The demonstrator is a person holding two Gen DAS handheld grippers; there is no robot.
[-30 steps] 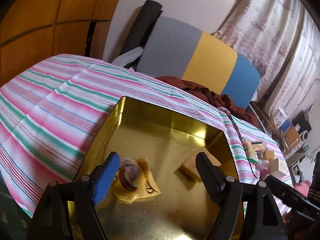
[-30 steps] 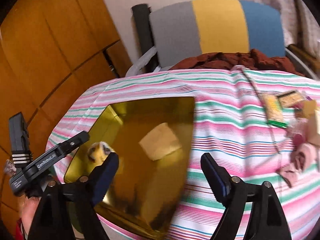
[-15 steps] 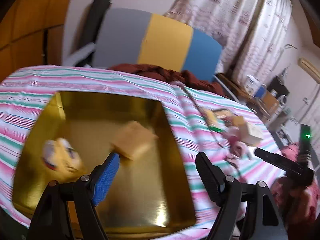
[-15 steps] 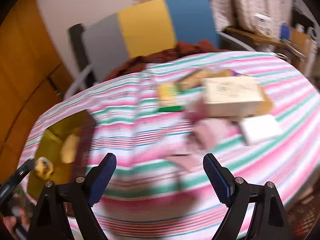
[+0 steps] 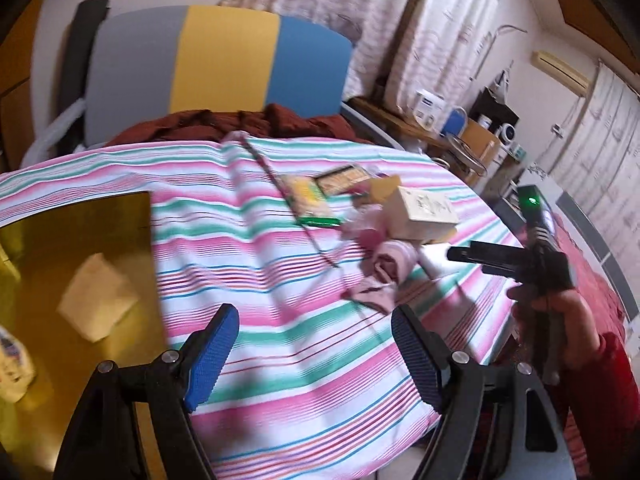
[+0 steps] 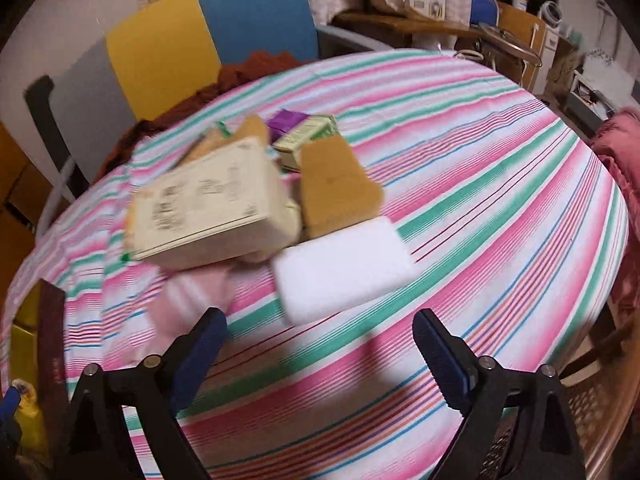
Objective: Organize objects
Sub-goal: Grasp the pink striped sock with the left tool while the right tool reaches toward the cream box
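Note:
A gold tin (image 5: 52, 248) lies at the left of the striped tablecloth (image 5: 256, 248) and holds a pale block (image 5: 98, 296) and a yellow packet (image 5: 12, 360). A pile of objects lies to the right: a cream box (image 6: 208, 208), a white sponge (image 6: 344, 268), a brown sponge (image 6: 336, 188), a pink cloth (image 5: 388, 264) and a yellow snack pack (image 5: 312, 200). My left gripper (image 5: 316, 356) is open and empty over the cloth beside the tin. My right gripper (image 6: 320, 356) is open and empty just in front of the white sponge.
A chair with grey, yellow and blue panels (image 5: 224, 60) stands behind the table with a dark red cloth (image 5: 240, 124) on it. Shelves with boxes (image 6: 500, 12) are at the back right. A pink fabric (image 6: 616, 152) hangs off the right table edge.
Both grippers have swung right, away from the gold tin toward the pile of objects. The right gripper has come close to the white sponge. Both stay open.

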